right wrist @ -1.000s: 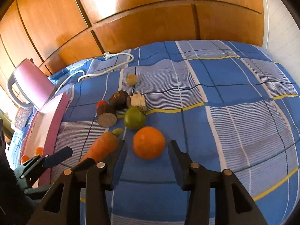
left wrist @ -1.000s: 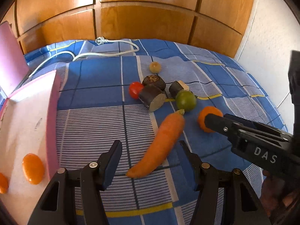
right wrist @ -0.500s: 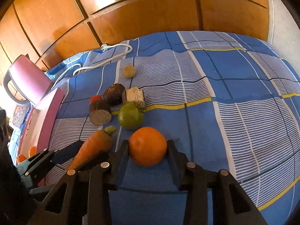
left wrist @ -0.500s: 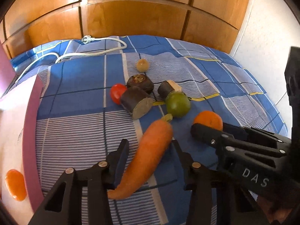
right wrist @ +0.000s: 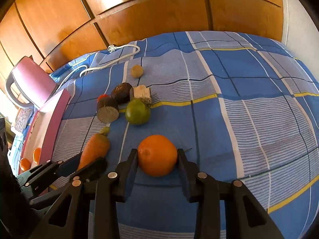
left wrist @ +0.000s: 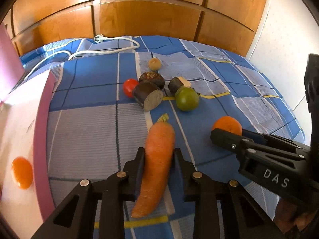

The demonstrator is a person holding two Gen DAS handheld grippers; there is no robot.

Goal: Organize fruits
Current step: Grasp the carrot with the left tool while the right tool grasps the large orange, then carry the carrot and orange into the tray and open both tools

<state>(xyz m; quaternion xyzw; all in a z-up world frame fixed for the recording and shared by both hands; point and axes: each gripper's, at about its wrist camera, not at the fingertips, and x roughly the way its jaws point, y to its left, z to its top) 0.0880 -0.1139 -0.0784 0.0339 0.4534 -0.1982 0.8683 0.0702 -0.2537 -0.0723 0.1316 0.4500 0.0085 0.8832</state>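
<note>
Fruits and vegetables lie scattered on a blue checked bedspread (right wrist: pixel 249 123), and two of them are now between tongs. Nearest, the left gripper (left wrist: pixel 158 160) has just been closing its jaws, and its pads now press both flanks of the carrot (left wrist: pixel 157 159) around mid-length; the thick, green-stubbed end points away, the thin tip trails back under the gripper. Gripping at the middle probably keeps the long root from tipping when lifted. Just beside it, the right gripper (right wrist: pixel 157 159) has also been closing, and its pads sit against the widest part of the orange (right wrist: pixel 157 155), which rests on the cloth. Both pieces look gripped but not yet lifted.

To the left stands a pink-edged white box (left wrist: pixel 40 131), already holding small orange fruits (left wrist: pixel 22 172), likely where sorted fruit goes.

Farther on, a green tomato (right wrist: pixel 137 111) lies near three dark cut chunks (right wrist: pixel 107 109), with a red tomato (left wrist: pixel 130 87) behind them. Beyond these sits a small tan round fruit (right wrist: pixel 137 71), then a white power cable (right wrist: pixel 119 53) near the bed's far edge, before wooden wardrobe doors (right wrist: pixel 151 8).
</note>
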